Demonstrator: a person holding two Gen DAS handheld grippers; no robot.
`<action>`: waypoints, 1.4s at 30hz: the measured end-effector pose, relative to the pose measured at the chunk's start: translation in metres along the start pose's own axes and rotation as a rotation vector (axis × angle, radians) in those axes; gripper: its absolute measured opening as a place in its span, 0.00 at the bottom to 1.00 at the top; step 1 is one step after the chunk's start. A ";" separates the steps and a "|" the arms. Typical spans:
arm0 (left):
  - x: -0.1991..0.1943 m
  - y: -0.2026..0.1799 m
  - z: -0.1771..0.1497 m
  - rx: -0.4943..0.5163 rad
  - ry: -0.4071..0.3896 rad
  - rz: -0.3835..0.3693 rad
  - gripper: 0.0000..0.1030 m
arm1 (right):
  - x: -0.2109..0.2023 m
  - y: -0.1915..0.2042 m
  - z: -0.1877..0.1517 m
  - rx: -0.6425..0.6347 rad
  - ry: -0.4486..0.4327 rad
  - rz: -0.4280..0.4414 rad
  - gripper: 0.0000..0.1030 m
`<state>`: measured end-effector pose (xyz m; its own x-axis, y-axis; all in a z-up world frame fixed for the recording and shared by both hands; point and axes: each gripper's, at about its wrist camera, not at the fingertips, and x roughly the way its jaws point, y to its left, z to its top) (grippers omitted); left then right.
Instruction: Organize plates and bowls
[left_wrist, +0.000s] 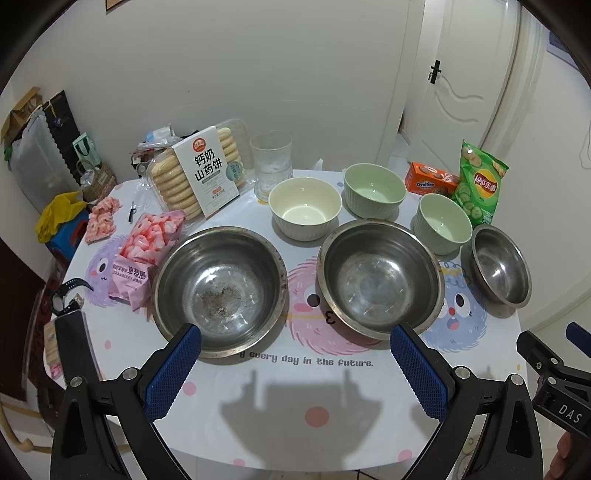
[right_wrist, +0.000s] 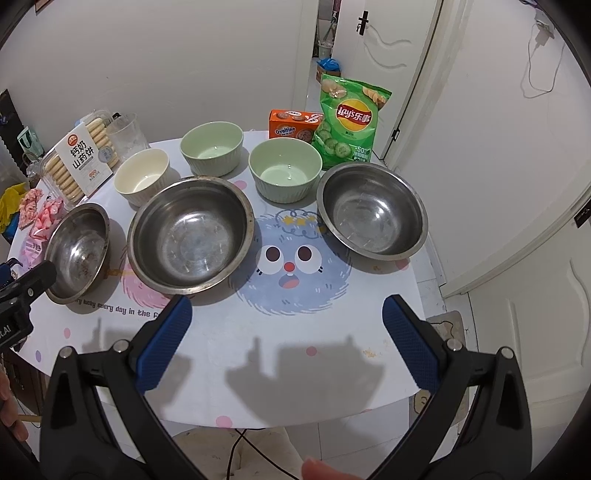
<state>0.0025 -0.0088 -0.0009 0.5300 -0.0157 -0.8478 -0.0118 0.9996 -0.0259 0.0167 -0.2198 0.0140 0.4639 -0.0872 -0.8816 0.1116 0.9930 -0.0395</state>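
Each hand-held gripper, the left hand-held gripper (left_wrist: 295, 354) and the right hand-held gripper (right_wrist: 286, 325), fills the lower frame with glossy black triangular arms, silver round screws and blue cross-hatched pads (left_wrist: 173, 369), white "DAS" lettering at lower right of the left view.

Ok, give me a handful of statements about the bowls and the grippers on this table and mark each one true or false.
1. Three steel bowls stand in the front row: left, middle, right. True.
2. The cream bowl is stacked inside a green bowl. False: it stands alone on the table.
3. Two green bowls stand behind the steel ones. True.
4. The left gripper is shut on a steel bowl. False: it is open and holds nothing.
5. The chips bag lies flat. False: it stands upright.
6. The right gripper is open. True.
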 end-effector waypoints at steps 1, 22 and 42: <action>0.000 0.000 0.000 0.000 0.000 -0.001 1.00 | 0.000 0.000 0.000 0.000 0.000 0.000 1.00; -0.003 -0.001 0.001 -0.001 0.000 -0.002 1.00 | 0.002 -0.002 -0.002 -0.004 0.003 -0.006 1.00; -0.002 -0.005 0.001 -0.003 0.001 -0.005 1.00 | 0.002 -0.003 -0.001 -0.002 0.004 -0.005 1.00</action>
<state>0.0017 -0.0138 0.0016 0.5292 -0.0206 -0.8482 -0.0115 0.9994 -0.0314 0.0165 -0.2225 0.0118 0.4595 -0.0916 -0.8834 0.1117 0.9927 -0.0449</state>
